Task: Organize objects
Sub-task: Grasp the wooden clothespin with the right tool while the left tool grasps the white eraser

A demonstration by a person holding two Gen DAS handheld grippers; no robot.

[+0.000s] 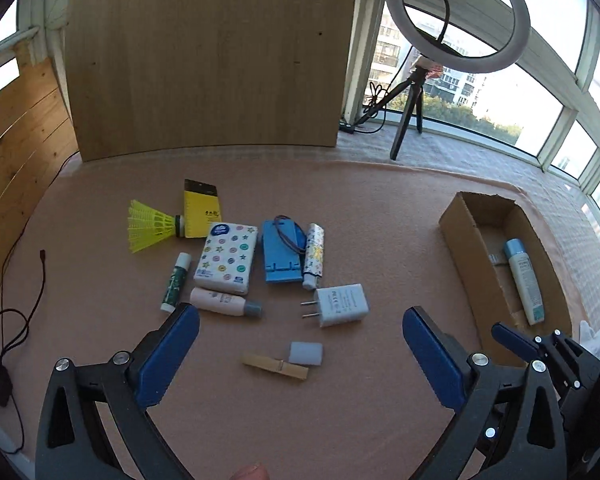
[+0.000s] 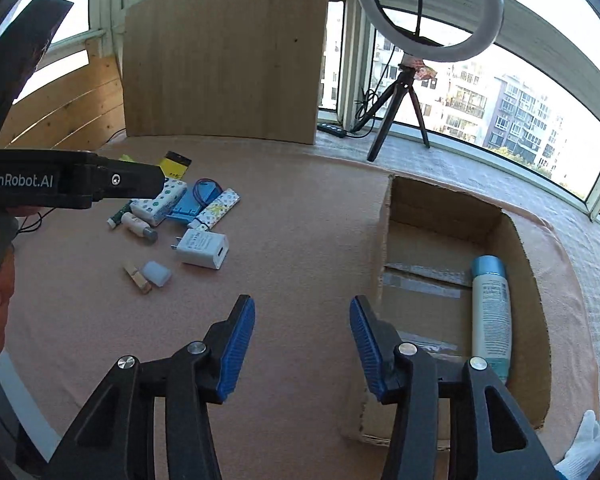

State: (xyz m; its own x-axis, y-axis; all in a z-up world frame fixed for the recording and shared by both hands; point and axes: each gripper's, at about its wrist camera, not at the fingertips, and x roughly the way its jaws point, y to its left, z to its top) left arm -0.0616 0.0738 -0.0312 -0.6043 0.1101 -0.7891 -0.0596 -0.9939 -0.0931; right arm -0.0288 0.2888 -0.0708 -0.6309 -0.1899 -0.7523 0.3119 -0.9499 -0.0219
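both claws (image 1: 300, 344) (image 2: 302, 332) gape, holding nothing.

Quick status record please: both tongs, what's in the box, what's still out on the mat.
left tongs: open, empty, above the clothespin and small grey cap
right tongs: open, empty, by the box's near left wall
cardboard box: holds one white bottle with blue cap, lying flat
still on mat: charger, tissue pack, shuttlecock, other small items

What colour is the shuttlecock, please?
Yellow shuttlecock, seen best in the left wrist view.
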